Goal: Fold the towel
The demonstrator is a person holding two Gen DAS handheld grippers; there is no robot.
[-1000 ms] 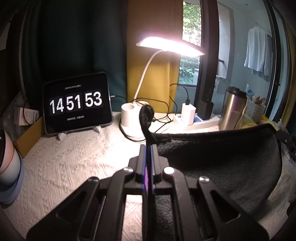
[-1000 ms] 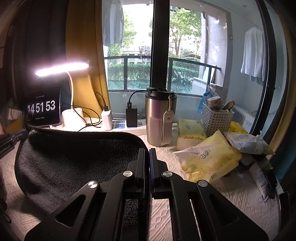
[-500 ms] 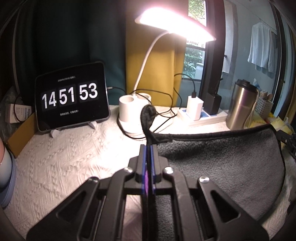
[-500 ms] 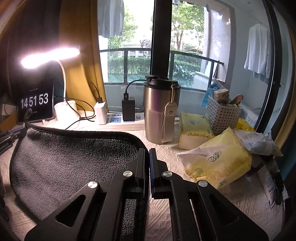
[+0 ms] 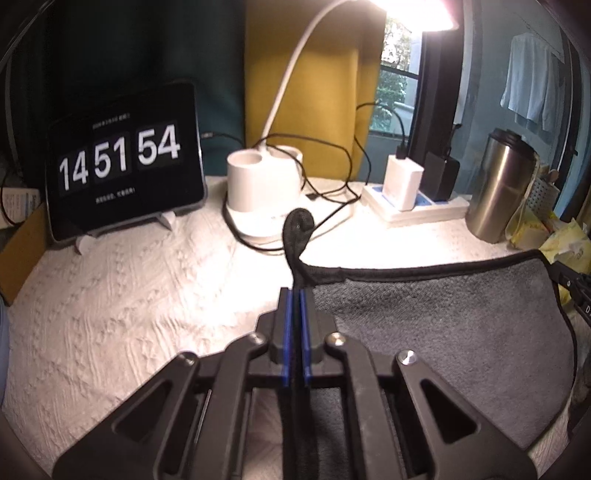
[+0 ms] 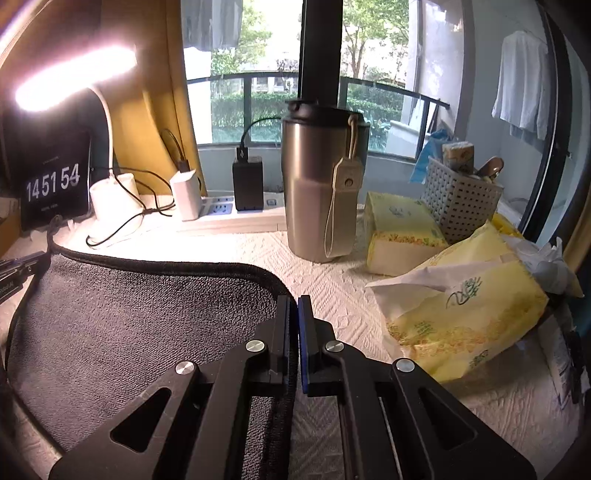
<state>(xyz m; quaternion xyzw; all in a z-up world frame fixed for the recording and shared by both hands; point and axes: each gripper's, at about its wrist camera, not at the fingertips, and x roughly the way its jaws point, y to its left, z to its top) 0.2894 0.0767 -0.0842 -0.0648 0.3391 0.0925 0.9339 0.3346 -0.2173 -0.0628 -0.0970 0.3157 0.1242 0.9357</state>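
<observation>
Left gripper [image 5: 294, 295] and right gripper [image 6: 293, 301] are each pinching a towel [image 6: 147, 317] corner, jaws pressed together; its bound edge is stretching between them over the counter [image 5: 110, 314].

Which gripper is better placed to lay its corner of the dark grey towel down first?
Left, marginally. The left gripper is shut on its corner of the dark grey towel over bare white tablecloth. The right gripper, also clamped, has a steel tumbler and yellow tissue pack crowding its side.

Lamp head [image 5: 410, 11] cut off by top edge, glare-blown. Small text on clock tablet [image 5: 122, 162] unreadable. Towel [image 5: 443, 325] near edge hidden under gripper body.
</observation>
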